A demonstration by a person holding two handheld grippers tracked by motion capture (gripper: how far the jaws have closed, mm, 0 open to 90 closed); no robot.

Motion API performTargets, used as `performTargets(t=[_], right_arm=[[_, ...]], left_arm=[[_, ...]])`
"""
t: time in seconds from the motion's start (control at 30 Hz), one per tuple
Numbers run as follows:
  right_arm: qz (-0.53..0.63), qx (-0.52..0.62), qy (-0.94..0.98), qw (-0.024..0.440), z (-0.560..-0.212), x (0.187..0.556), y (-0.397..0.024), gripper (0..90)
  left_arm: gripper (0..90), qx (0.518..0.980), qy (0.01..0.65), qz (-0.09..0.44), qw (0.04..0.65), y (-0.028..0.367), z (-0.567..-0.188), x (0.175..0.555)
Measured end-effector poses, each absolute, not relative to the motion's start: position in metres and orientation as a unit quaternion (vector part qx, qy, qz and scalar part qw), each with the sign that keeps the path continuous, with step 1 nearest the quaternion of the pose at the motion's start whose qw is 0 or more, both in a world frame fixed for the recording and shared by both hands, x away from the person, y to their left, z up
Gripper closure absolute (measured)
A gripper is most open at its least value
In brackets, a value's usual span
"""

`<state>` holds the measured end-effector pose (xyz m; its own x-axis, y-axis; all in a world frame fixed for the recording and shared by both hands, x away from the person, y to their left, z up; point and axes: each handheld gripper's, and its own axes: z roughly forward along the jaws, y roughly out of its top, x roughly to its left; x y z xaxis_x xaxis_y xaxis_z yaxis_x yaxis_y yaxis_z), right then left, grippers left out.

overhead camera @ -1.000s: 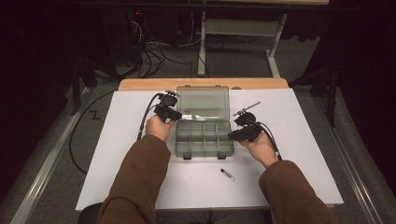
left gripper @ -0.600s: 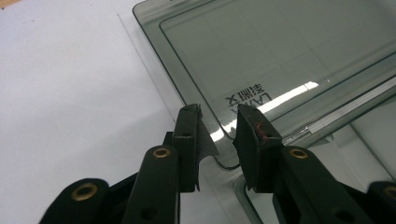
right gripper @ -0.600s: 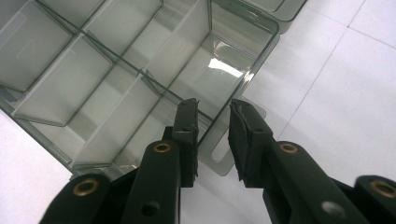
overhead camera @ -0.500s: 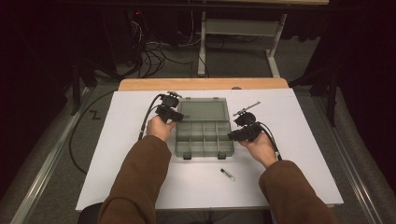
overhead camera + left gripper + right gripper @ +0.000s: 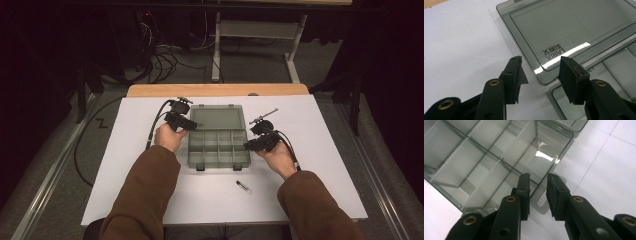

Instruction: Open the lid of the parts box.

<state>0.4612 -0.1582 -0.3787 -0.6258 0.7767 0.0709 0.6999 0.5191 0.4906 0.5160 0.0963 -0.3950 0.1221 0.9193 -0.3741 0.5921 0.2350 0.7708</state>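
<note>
While the clear plastic compartment box (image 5: 218,141) lies open in the middle of the white table (image 5: 125,150), its lid (image 5: 218,118) folded flat away from the person, both hands work at its sides. The left gripper (image 5: 189,123) sits at the box's far left corner, just by the hinge line where lid and tray meet. In the left gripper view (image 5: 541,66) its two black jaws stand well apart, having just been opening, and nothing is pinched between them: the rounded corner of the lid (image 5: 574,30), with mirrored print on it, lies below the gap, free of the pads. The left fingertip (image 5: 516,67) hangs over bare white table just beside the lid's edge.

The right gripper (image 5: 248,144) is at the box's right wall, near the front half of the tray. In the right gripper view (image 5: 538,185) its jaws straddle the thin clear side wall of the tray (image 5: 474,170) beside a small tab (image 5: 541,200); a gap shows next to each pad, so whether they press on the wall cannot be told.

A small dark cylindrical item with a green end (image 5: 243,186) lies on the table in front of the box, well apart from both grippers. A thin metal tool (image 5: 265,114) rests on the table beyond the right hand.
</note>
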Motion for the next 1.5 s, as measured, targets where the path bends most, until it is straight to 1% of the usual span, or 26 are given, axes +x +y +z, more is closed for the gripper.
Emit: performTargets(t=[0.3,0.43,0.67,0.83,1.5], right_arm=[[0.248,0.419,0.87,0.079,-0.379,0.462,-0.159,74.0],[0.25,0.418,0.87,0.078,-0.379,0.462,-0.16,73.7],[0.26,0.411,0.87,0.083,-0.377,0.458,-0.163,72.2],[0.275,0.412,0.865,0.079,-0.374,0.456,-0.17,70.8],[0.322,0.402,0.851,0.102,-0.367,0.438,-0.192,68.0]], left_arm=[[47.3,0.597,0.631,0.167,0.467,0.1,-0.385,0.508],[43.7,0.597,0.629,0.16,0.472,0.1,-0.383,0.505],[38.1,0.592,0.62,0.184,0.481,0.101,-0.377,0.494],[38.1,0.582,0.619,0.18,0.496,0.107,-0.372,0.486],[36.9,0.576,0.592,0.173,0.536,0.112,-0.365,0.45]])
